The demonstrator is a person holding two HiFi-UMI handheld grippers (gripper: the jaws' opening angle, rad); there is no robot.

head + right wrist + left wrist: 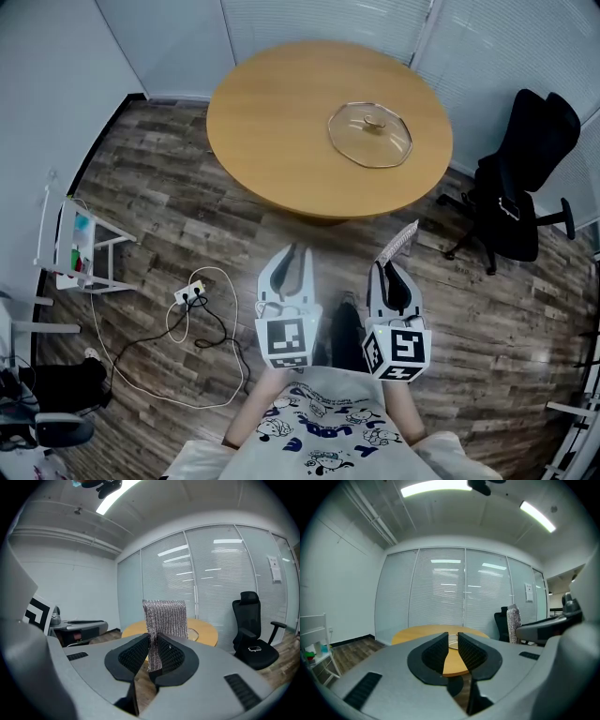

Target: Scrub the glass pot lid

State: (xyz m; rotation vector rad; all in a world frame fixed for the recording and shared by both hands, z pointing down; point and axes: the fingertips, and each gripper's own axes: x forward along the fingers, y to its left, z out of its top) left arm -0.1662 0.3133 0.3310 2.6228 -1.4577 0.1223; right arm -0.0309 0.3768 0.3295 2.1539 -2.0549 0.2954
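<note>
A glass pot lid (369, 134) lies knob-up on a round wooden table (272, 122), well ahead of both grippers. The right gripper (388, 269), clamped on a silver mesh scouring cloth (397, 241), looks nearer to it. The left gripper (289, 255) holds nothing, its jaws slightly apart.

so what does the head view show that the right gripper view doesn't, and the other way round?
Head view only: the power strip and its cable on the floor, the white rack at left, and the person's printed shirt.
Right gripper view only: the ceiling light, a notice on the glass wall, and a close look at the right gripper, its jaws clamped on the silver mesh cloth.
Both: the round wooden table, the glass lid lying on it, the black office chair, and the cloth.
</note>
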